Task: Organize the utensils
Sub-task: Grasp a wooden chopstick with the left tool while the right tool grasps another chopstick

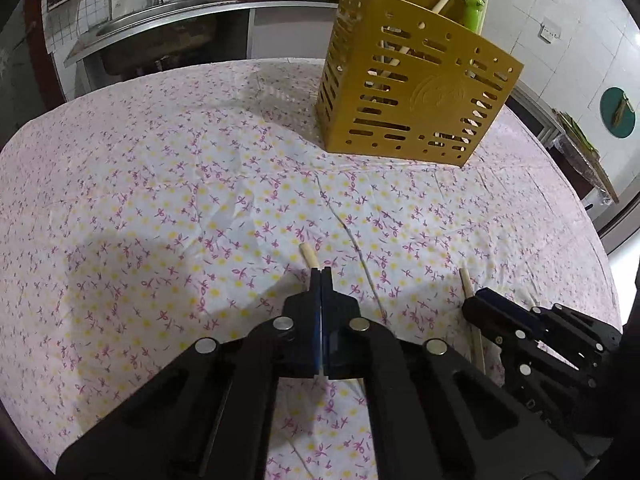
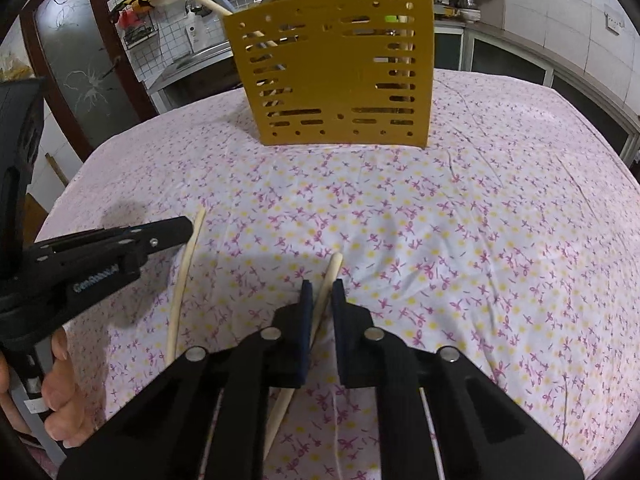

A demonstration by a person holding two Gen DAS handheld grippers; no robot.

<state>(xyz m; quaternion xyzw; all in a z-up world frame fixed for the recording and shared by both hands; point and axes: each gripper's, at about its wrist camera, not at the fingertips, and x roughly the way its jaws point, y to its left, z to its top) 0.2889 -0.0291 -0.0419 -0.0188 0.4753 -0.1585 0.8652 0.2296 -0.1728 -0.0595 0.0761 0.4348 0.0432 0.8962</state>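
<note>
A gold slotted utensil holder [image 1: 412, 92] stands at the far side of the table and holds several wooden chopsticks and a green utensil [image 1: 474, 10]; it also shows in the right wrist view [image 2: 340, 68]. My left gripper [image 1: 321, 271] is shut on a pale wooden chopstick [image 1: 309, 255], whose tip sticks out past the fingertips; the same chopstick shows in the right wrist view [image 2: 186, 268]. My right gripper [image 2: 322, 284] is open, its jaws either side of a second chopstick [image 2: 330, 276] lying on the cloth. That chopstick also shows in the left wrist view [image 1: 466, 284].
The table wears a white cloth [image 1: 200, 200] with pink and yellow flowers. A kitchen counter with a sink [image 1: 140, 28] and stove runs behind. A person's hand [image 2: 60, 392] holds the left gripper's handle at the lower left.
</note>
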